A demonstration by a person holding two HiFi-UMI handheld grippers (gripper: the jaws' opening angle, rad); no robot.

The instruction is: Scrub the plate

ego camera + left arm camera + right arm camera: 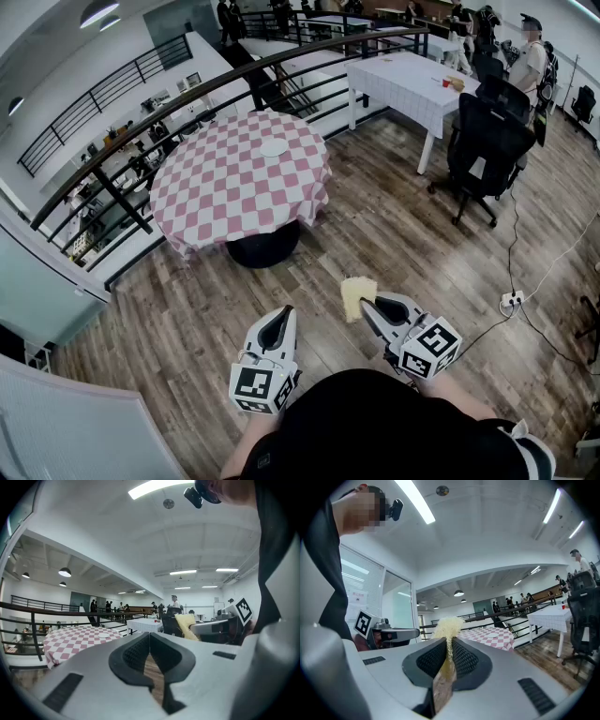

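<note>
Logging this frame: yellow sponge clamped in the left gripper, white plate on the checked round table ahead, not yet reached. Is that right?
Not quite. The sponge is clamped in the right gripper, as the right gripper view shows; the left gripper is shut on nothing. The plate does sit on the checked table ahead, not yet reached.

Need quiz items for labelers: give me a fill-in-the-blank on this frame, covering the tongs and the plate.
The right tongs are shut on a yellow ____.
The left tongs are shut and hold ____.
The white plate lies on the pink-and-white ____ tablecloth.
Missing words: sponge; nothing; checkered.
</note>
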